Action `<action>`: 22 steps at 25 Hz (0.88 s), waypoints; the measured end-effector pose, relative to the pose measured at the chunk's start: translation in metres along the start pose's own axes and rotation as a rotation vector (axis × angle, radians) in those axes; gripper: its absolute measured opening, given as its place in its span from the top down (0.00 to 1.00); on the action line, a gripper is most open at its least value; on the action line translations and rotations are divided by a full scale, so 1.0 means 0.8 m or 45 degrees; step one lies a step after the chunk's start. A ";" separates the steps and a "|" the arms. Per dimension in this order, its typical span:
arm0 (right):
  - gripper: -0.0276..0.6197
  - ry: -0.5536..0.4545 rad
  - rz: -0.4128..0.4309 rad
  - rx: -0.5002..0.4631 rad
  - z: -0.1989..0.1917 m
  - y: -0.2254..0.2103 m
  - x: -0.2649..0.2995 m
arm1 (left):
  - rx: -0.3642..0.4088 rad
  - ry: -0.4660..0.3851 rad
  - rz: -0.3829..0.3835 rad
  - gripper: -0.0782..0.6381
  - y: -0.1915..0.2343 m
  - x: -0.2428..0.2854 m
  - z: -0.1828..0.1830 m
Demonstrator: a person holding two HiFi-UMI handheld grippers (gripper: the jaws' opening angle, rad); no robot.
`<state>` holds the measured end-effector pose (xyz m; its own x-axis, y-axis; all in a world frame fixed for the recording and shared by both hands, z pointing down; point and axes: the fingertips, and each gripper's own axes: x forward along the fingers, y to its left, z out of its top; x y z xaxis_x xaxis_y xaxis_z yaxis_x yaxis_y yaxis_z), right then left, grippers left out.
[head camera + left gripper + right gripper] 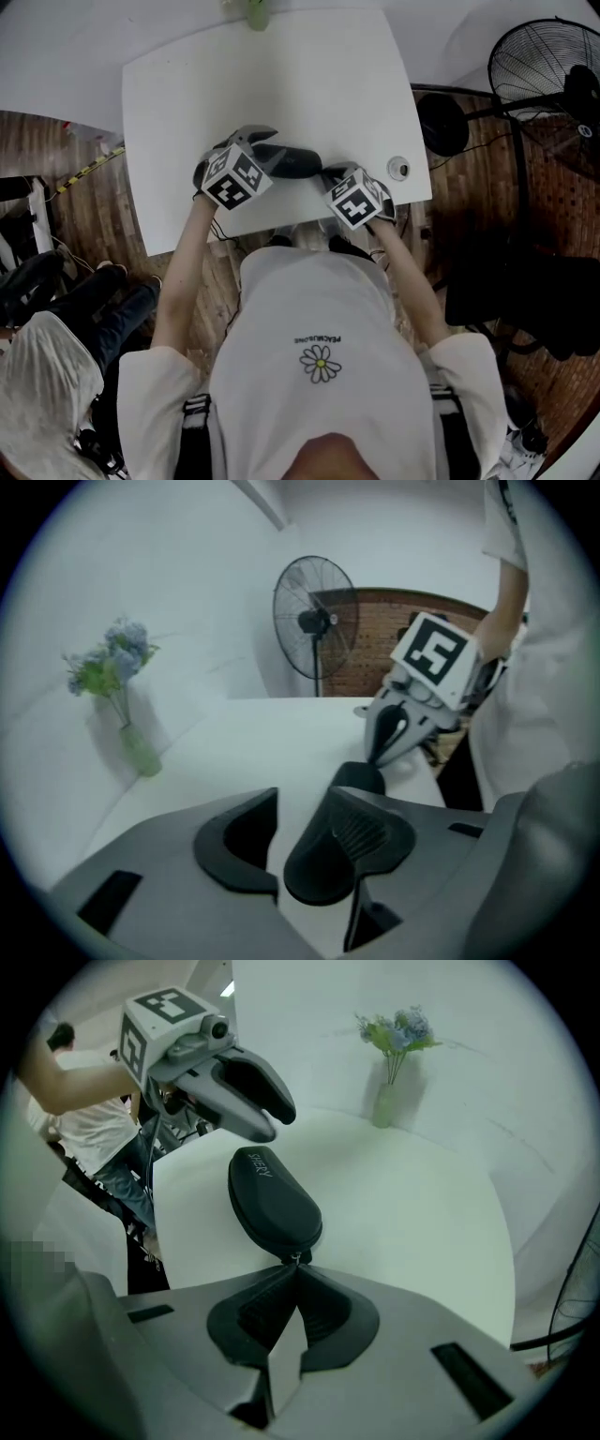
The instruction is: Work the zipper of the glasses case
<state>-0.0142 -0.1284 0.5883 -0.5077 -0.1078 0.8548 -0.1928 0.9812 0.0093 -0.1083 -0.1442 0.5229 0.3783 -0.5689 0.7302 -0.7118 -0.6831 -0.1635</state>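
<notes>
We find the right gripper (292, 1274) with its jaws brought together at the tips, pinched on the small metal zipper pull (297, 1260) at the near end of the black oval hard-shell glasses case (272, 1202). The case runs away from those fingers towards the left gripper (298, 803), whose jaws stand apart with only bare table showing in the gap. Its fingers (246, 1091) hang over the far end of the case; we cannot tell whether they touch it.

The case lies flat near the front edge of the white rectangular table (281, 75). At the far edge stands a pale green vase of blue flowers (386, 1101). The floor is brown wood plank (84, 216), the walls white, and a black pedestal fan (548, 70) stands to the person's right.

The case is matt, domed and closed – pale lettering sits near its far end.
</notes>
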 end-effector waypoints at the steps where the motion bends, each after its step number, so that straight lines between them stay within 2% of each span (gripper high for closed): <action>1: 0.95 0.003 -0.007 -0.030 0.001 -0.003 0.000 | 0.039 0.038 -0.102 0.60 -0.012 -0.004 -0.004; 2: 0.95 0.006 -0.013 -0.055 0.002 -0.006 -0.001 | 0.088 0.090 -0.202 0.51 -0.026 -0.006 -0.011; 4: 0.95 0.009 -0.021 -0.088 0.002 -0.010 -0.002 | 0.194 0.195 -0.336 0.46 -0.049 -0.002 -0.030; 6: 0.95 0.009 -0.023 -0.101 0.002 -0.013 -0.002 | 0.249 0.274 -0.384 0.44 -0.062 0.008 -0.045; 8: 0.95 0.003 -0.018 -0.100 0.004 -0.014 -0.003 | 0.230 0.354 -0.408 0.42 -0.072 0.020 -0.057; 10: 0.95 -0.003 -0.007 -0.092 0.006 -0.014 -0.003 | 0.165 0.443 -0.406 0.44 -0.081 0.031 -0.066; 12: 0.95 -0.010 0.008 -0.081 0.006 -0.012 -0.005 | 0.130 0.485 -0.367 0.44 -0.083 0.037 -0.070; 18: 0.95 -0.012 0.095 -0.107 0.005 0.018 -0.007 | 0.038 0.456 -0.332 0.44 -0.077 0.038 -0.069; 22: 0.95 -0.044 0.108 -0.052 0.015 0.034 0.000 | -0.014 0.452 -0.299 0.44 -0.074 0.039 -0.069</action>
<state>-0.0292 -0.1033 0.5825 -0.5493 -0.0285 0.8352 -0.1138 0.9927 -0.0410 -0.0875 -0.0961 0.5920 0.3048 -0.2040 0.9303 -0.6373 -0.7696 0.0401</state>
